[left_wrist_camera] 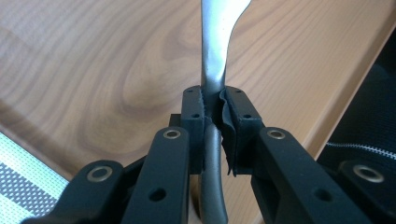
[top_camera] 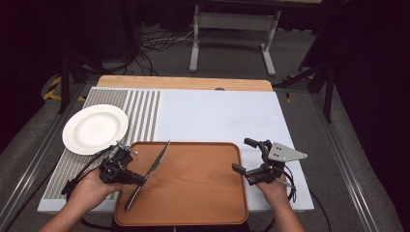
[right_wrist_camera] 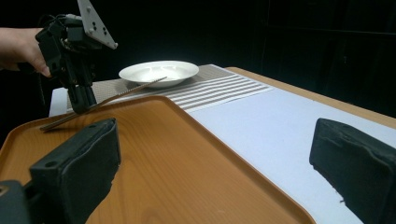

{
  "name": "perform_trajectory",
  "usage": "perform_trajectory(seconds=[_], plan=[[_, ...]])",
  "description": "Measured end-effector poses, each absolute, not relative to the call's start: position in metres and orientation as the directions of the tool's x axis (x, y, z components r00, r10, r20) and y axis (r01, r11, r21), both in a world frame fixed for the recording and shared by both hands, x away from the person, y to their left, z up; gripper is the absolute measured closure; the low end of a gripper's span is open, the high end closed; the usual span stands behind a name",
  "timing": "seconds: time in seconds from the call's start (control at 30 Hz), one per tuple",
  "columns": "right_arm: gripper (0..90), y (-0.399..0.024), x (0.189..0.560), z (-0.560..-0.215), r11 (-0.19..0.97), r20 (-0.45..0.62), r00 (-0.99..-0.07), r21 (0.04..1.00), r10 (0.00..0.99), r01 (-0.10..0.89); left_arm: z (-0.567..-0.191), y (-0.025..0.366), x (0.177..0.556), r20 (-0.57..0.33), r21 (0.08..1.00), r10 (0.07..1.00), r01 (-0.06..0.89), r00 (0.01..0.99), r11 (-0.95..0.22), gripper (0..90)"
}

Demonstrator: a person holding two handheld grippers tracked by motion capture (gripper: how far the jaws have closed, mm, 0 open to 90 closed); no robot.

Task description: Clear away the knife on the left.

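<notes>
A metal table knife (top_camera: 157,162) lies slantwise over the left part of the wooden tray (top_camera: 193,193). My left gripper (top_camera: 143,179) is shut on the knife near where handle meets blade. In the left gripper view the pads (left_wrist_camera: 194,109) clamp the knife (left_wrist_camera: 215,56) above the tray (left_wrist_camera: 93,70). In the right gripper view the knife (right_wrist_camera: 126,91) tilts, handle end low over the tray (right_wrist_camera: 163,154), blade tip raised toward the plate (right_wrist_camera: 159,72); the left gripper (right_wrist_camera: 81,100) grips it. My right gripper (top_camera: 244,154) stands open and empty at the tray's right edge, jaws wide apart.
A white plate (top_camera: 95,128) sits on a striped grey placemat (top_camera: 140,108) at the left, just beyond the tray's far left corner. A white mat (top_camera: 217,116) covers the table behind the tray. A metal frame stands on the floor beyond the table.
</notes>
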State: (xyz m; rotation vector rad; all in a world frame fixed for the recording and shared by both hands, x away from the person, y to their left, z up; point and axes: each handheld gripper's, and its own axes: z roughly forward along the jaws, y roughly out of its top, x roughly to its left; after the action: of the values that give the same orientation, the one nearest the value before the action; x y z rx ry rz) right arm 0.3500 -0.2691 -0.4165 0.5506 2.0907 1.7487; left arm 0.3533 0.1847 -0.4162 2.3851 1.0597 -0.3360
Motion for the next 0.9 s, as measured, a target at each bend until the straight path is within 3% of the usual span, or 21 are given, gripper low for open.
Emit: perform_trajectory(seconds=[0.9], plan=[[2.6, -0.268, 0.350, -0.417, 0.160, -0.025, -0.865, 0.985, 0.501, 0.064, -0.439, 0.172, 0.348, -0.392, 0.283, 0.630, 0.740, 0.670, -0.611, 80.0]])
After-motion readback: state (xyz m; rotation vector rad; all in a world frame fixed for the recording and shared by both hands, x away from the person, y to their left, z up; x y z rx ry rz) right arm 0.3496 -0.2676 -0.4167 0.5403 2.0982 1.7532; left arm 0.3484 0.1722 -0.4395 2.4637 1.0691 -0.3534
